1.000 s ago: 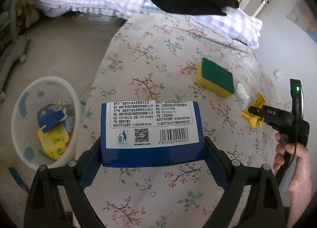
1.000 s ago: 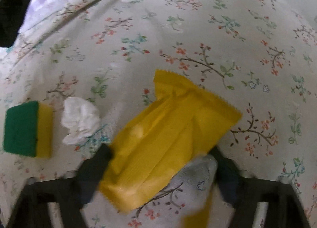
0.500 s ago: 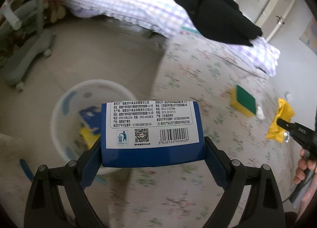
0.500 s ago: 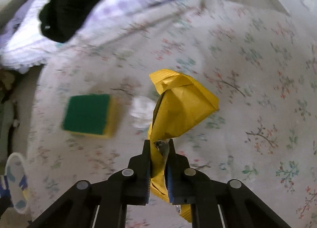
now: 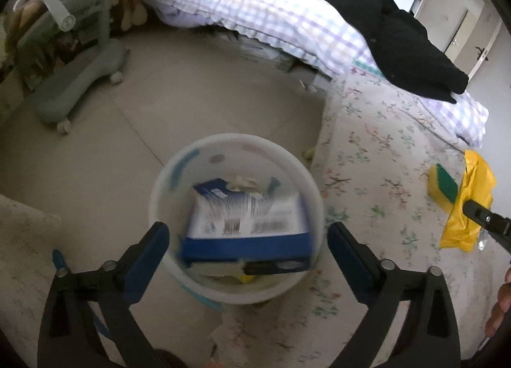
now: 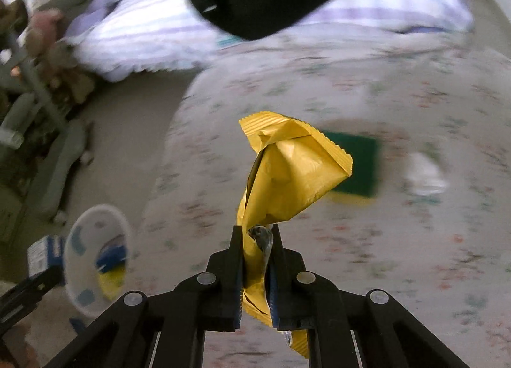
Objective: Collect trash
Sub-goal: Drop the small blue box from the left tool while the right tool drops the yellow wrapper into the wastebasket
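Pale floor tiles fill the upper left of the left wrist view, with a floral bedsheet (image 5: 383, 157) running down the right side. At the bottom, the left gripper (image 5: 247, 237) has its jaws opening, spread wide, the pads clear of the blurred blue-and-white box (image 5: 246, 224) that sits between them inside the white trash bin (image 5: 236, 288) at frame centre. Beyond, a checked quilt (image 5: 255, 7) and a black garment (image 5: 392, 32) lie across the top. In the right wrist view, the right gripper (image 6: 257, 240) is pressed together at bottom centre, pinching a crumpled yellow wrapper (image 6: 293, 176) that rises above the sheet. Behind it, right of centre, lie a green-and-yellow sponge (image 6: 361, 163) and a white wad (image 6: 424, 173).
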The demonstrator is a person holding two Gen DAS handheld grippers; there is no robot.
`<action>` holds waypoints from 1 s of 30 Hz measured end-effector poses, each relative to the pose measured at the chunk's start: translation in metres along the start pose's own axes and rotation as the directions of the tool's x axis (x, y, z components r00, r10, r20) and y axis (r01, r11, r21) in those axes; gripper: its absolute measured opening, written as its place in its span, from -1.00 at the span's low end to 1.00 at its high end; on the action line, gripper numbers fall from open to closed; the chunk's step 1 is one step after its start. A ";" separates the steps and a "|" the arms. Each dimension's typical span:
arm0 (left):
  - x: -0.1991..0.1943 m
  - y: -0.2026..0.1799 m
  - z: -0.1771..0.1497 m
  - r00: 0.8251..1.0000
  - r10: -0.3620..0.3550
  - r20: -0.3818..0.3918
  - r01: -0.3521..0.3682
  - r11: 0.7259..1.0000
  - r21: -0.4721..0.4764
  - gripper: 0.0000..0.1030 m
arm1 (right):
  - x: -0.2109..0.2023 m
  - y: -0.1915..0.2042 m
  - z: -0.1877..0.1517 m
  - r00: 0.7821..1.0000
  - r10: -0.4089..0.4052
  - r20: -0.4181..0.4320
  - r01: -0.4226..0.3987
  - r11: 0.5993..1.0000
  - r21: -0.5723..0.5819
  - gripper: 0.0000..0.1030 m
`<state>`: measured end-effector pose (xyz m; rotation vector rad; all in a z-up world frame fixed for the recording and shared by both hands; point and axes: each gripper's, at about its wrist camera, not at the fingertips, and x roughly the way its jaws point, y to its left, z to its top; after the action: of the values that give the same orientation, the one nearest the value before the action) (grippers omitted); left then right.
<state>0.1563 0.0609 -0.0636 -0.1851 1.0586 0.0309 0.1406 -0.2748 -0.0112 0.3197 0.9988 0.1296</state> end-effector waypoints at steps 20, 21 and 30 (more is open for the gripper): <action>-0.024 0.096 -0.033 0.983 0.168 -0.073 -0.171 0.984 -0.043 0.98 | 0.089 0.158 -0.029 0.968 0.193 -0.161 -0.226 0.950 -0.218 -0.71; -0.025 0.099 -0.034 0.982 0.170 -0.077 -0.174 0.984 -0.046 0.98 | 0.094 0.164 -0.031 0.966 0.195 -0.170 -0.230 0.948 -0.220 -0.71; -0.024 0.104 -0.038 0.982 0.169 -0.086 -0.173 0.984 -0.045 0.98 | 0.118 0.194 -0.041 0.950 0.236 -0.203 -0.282 0.929 -0.239 0.24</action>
<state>0.1003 0.1587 -0.0749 -0.1429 1.1541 0.2080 0.1771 -0.0533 -0.0636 0.1948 1.0915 0.5361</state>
